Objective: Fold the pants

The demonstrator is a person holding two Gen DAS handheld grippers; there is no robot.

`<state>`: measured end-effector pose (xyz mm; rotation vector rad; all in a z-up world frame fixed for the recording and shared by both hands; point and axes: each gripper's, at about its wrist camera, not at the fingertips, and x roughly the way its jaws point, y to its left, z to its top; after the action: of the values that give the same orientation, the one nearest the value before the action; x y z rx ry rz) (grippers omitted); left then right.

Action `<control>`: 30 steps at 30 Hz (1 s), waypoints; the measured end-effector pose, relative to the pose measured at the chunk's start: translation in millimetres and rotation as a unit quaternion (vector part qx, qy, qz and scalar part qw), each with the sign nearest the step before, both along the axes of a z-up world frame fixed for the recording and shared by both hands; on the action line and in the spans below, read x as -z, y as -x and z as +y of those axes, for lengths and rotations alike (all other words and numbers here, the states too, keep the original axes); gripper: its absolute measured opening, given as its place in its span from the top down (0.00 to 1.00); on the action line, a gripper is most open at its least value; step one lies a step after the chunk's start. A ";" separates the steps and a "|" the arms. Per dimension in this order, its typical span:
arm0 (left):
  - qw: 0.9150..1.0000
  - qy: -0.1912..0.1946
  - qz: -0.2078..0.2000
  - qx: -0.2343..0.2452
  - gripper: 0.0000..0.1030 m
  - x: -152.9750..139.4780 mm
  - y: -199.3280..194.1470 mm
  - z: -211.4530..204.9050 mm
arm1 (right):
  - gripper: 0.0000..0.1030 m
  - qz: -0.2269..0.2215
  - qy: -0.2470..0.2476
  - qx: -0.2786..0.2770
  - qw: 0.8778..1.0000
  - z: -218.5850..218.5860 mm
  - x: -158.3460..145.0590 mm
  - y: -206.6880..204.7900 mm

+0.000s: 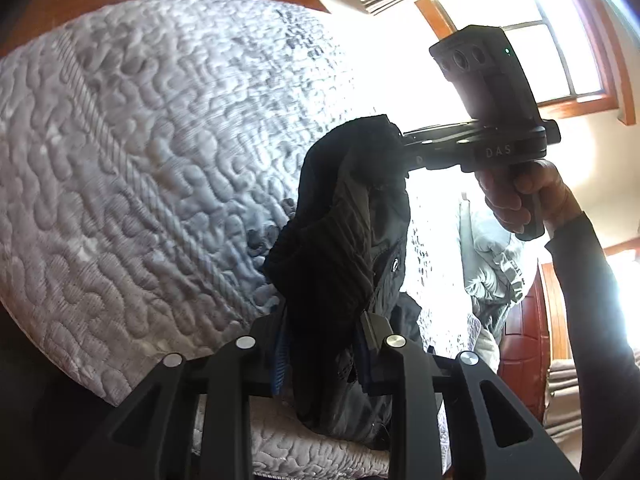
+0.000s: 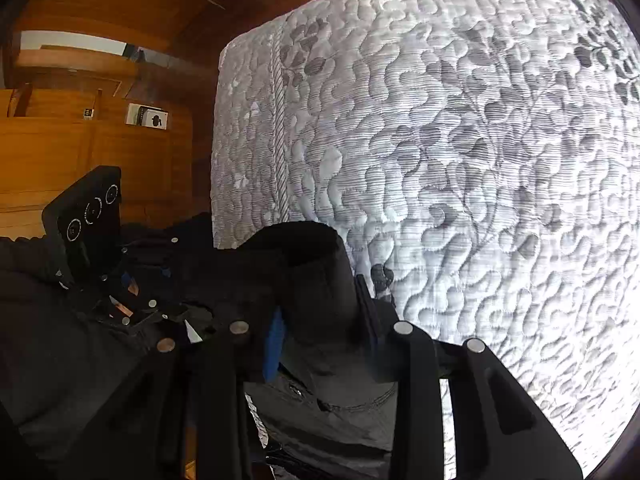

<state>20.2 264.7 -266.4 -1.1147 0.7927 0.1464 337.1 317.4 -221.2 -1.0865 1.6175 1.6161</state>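
Pants (image 1: 340,248): I pinch them with left gripper (image 1: 324,344) and right gripper (image 2: 320,332), raised over bed (image 1: 140,140) to hang straight

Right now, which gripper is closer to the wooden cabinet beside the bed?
Left. The left gripper sits just in front of the wooden cabinet; the right gripper holds the pants over the mattress, farther away.
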 end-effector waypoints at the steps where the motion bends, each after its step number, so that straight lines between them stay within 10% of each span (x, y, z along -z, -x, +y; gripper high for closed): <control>1: 1.000 -0.008 -0.006 0.007 0.74 -9.4 -0.8 -4.3 | 0.70 -0.008 -0.004 0.004 1.000 -6.6 -10.7 -0.7; 30: 0.964 -0.150 -0.105 0.195 0.76 -166.3 -67.4 -208.5 | 0.75 -0.135 -0.096 0.149 0.975 -240.5 -190.7 -10.6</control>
<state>87.6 56.2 -100.2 -0.6601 0.7558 -0.1773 347.7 76.9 -30.5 -0.8721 1.3426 1.3328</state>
